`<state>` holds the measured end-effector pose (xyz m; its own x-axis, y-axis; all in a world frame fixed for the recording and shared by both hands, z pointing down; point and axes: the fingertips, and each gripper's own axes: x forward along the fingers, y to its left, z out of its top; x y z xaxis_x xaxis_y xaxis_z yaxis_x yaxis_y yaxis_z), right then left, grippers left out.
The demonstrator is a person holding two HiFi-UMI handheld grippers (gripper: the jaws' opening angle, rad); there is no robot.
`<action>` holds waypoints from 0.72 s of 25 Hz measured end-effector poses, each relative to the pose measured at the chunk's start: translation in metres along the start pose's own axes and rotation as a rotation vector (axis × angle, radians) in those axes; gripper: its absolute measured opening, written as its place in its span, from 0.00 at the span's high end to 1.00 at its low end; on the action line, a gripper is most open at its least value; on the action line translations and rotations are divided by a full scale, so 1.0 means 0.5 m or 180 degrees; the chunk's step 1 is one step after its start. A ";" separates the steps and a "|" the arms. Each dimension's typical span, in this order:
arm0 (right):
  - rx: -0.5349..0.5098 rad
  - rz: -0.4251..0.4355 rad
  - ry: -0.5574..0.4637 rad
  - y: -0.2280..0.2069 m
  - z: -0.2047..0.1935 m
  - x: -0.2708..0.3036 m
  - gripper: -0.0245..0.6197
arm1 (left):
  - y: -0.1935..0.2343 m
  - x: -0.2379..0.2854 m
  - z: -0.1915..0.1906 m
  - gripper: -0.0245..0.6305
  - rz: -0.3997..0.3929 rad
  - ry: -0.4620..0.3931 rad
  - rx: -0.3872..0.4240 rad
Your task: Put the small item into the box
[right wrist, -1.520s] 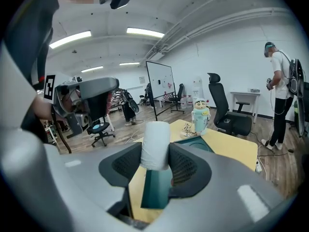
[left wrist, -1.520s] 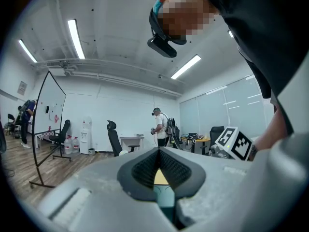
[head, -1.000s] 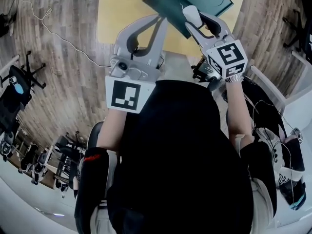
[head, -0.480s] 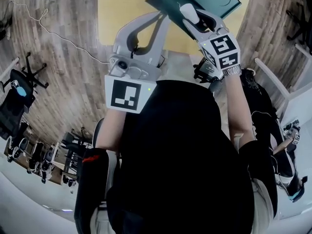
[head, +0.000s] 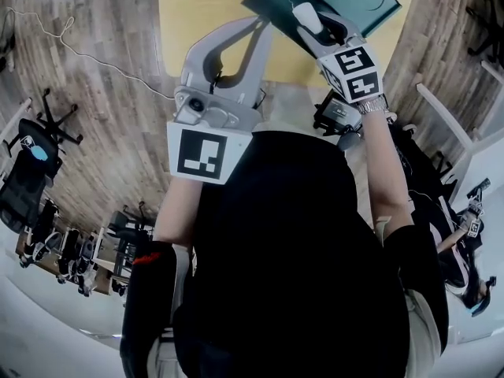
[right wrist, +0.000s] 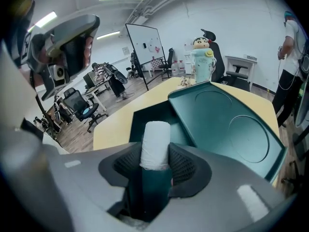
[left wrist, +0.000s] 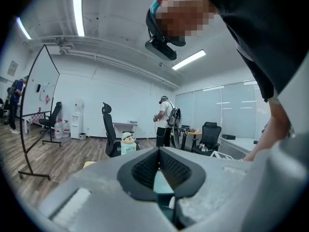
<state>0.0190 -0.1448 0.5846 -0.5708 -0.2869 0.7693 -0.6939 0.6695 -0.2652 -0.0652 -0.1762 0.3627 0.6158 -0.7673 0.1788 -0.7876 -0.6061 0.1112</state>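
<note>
The right gripper (right wrist: 155,164) is clamped on a small white roll (right wrist: 155,141). The roll stands upright between the pads, its top poking past the tips, over the open green box (right wrist: 145,122) on the yellow table (right wrist: 113,127). That gripper's own view also takes in the raised lid (right wrist: 227,124) and a cartoon-figure bottle (right wrist: 202,57) at the table's far end, which the head view misses. The head view alone shows the left gripper (head: 262,24), jaws closed together on nothing, with its tips near the box's edge.
</note>
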 end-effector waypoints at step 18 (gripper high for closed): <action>0.0024 -0.0293 0.0363 -0.060 -0.063 0.051 0.68 | -0.005 0.013 -0.034 0.96 -0.0062 0.0093 -0.0035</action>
<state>0.0389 -0.1504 0.6306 -0.4514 -0.2669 0.8515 -0.7445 0.6386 -0.1945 -0.0597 -0.1760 0.3801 0.6302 -0.7489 0.2050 -0.7758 -0.6184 0.1257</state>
